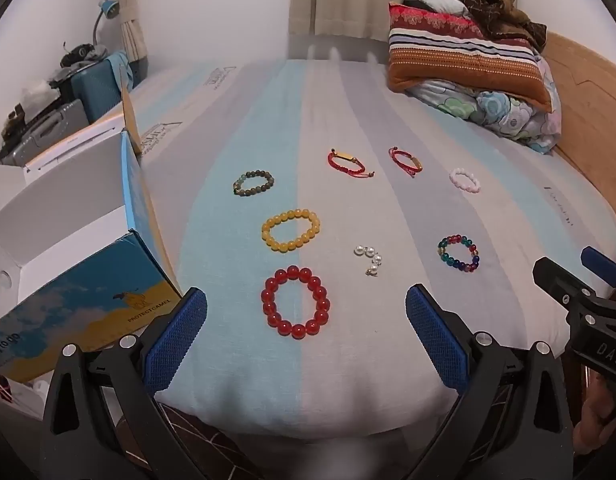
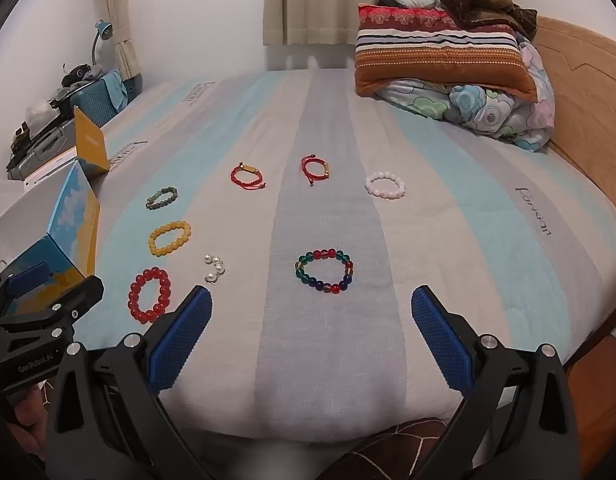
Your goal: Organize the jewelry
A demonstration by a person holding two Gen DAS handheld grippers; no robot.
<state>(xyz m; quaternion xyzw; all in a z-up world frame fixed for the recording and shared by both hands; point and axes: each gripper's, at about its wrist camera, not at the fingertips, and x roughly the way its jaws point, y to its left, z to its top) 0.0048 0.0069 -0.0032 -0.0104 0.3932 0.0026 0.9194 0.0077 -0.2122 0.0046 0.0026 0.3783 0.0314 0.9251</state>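
Home bedroom: striped bed (image 2: 328, 140), pillow (image 2: 440, 60), curtains (image 2: 308, 0), wooden headboard (image 2: 580, 92).

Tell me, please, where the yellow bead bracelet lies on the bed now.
The yellow bead bracelet lies on the left part of the bed, between the dark green bracelet behind it and the red bead bracelet in front, right of the open box.

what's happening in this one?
A person holds both grippers open above the near edge of the bed, holding nothing. The left gripper frames the red bead bracelet; the right gripper faces the multicolour bracelet. All the jewelry still lies on the sheet. The open box waits at left.
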